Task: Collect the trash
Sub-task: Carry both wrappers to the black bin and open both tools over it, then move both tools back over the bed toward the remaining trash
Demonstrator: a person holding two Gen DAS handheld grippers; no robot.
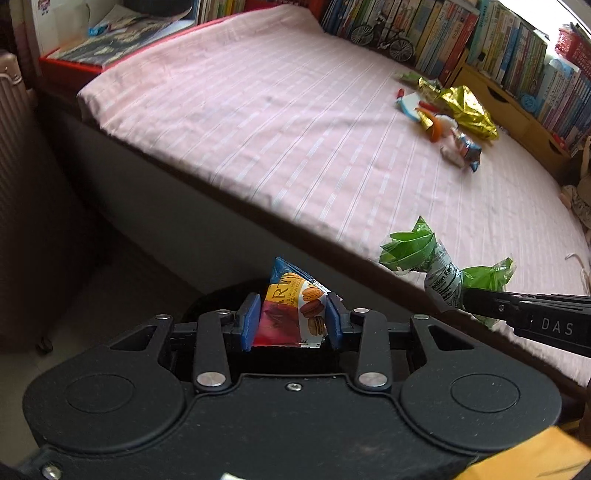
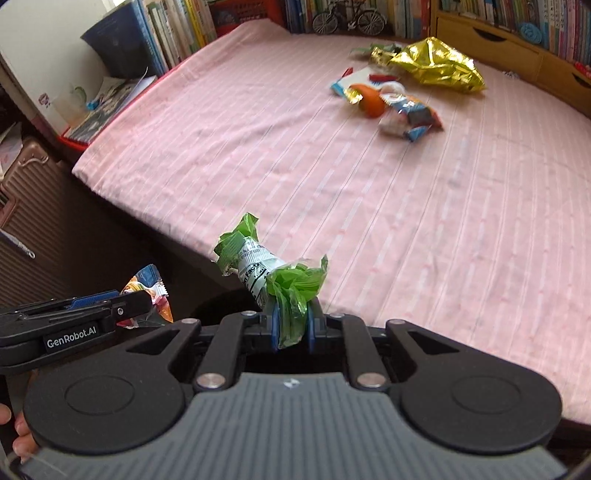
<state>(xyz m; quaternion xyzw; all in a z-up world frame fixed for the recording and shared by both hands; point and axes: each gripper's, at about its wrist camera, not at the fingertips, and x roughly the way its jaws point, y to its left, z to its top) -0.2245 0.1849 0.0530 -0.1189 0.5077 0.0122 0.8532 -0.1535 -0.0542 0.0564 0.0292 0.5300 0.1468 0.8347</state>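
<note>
My left gripper [image 1: 291,319] is shut on a macaron snack wrapper [image 1: 295,306], blue, red and white, held beside the bed's near edge. Below it a dark round bin [image 1: 221,299] partly shows. My right gripper [image 2: 291,325] is shut on a crumpled green wrapper [image 2: 273,269] with a white nutrition label, at the bed's edge. Each gripper shows in the other's view: the green wrapper [image 1: 424,254] at right, the macaron wrapper [image 2: 151,291] at left. More trash lies far across the pink striped bed [image 2: 258,147]: a gold foil bag [image 2: 436,64], an orange peel [image 2: 369,99] and small wrappers [image 2: 410,114].
Bookshelves [image 1: 461,37] line the far side and right of the bed, with a model bicycle [image 2: 347,16] in front. A wooden drawer unit [image 2: 509,51] stands at right. A ribbed suitcase [image 1: 22,206] stands on the floor at left. A red-edged box with papers [image 1: 85,55] sits by the bed's far left corner.
</note>
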